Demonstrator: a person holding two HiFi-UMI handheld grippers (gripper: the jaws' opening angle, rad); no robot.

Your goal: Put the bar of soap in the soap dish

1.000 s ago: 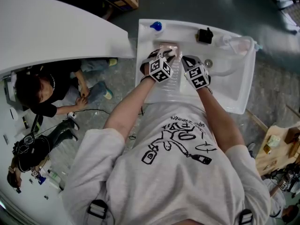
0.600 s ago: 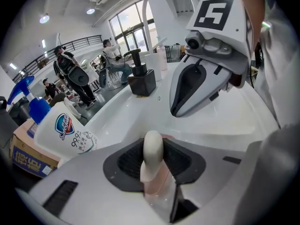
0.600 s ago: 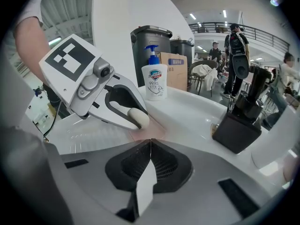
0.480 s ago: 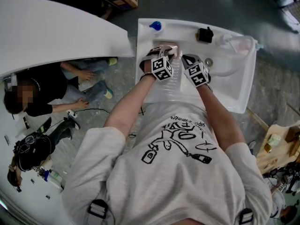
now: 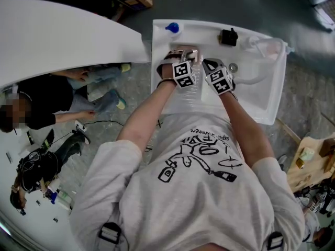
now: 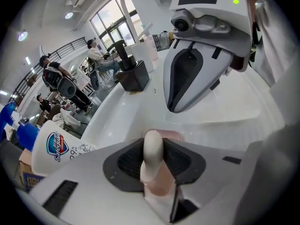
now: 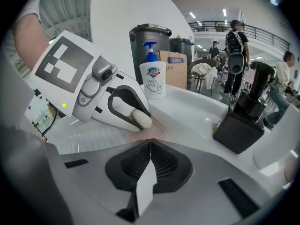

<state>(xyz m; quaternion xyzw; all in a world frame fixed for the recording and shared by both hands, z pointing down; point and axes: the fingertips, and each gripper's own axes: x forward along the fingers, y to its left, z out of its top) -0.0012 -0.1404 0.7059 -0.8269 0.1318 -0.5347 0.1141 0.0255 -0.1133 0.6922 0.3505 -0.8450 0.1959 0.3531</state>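
Left gripper: the left gripper (image 7: pixel 132 112) is pinching the bar of soap (image 6: pixel 152 149) between its dark pads, with the pads pressed on the two broad faces.
Right gripper: the right gripper (image 7: pixel 150 159) has its jaws pressed together with nothing between them, and it sits just beside the left one.
Soap, long axis: the bar runs along the line the left gripper points. It stands on edge, and its rounded end pokes out past the jaw tips and slants down.
Soap dish: the pink soap dish (image 7: pixel 150 134) lies flat on the white surface (image 7: pixel 190 110). It is directly ahead of and below the soap's free end.
Key relation: the soap's tip is over the near part of the dish, very close to it. Neither gripper view shows whether the tip touches the dish or hangs just clear.
Nearer hand: the left one, which carries the bar. The right one is only close by, on the side of the dish toward the black block (image 7: pixel 239 128).
Neighbours: a pump bottle (image 7: pixel 152 78) stands beyond the dish, apart from it and off the path.
Judged next need: a small lowering with the bar tipped flatter, so a broad face meets the dish before the jaws spread.
Risk: let go on edge, the bar would probably topple or slide off the shallow dish.
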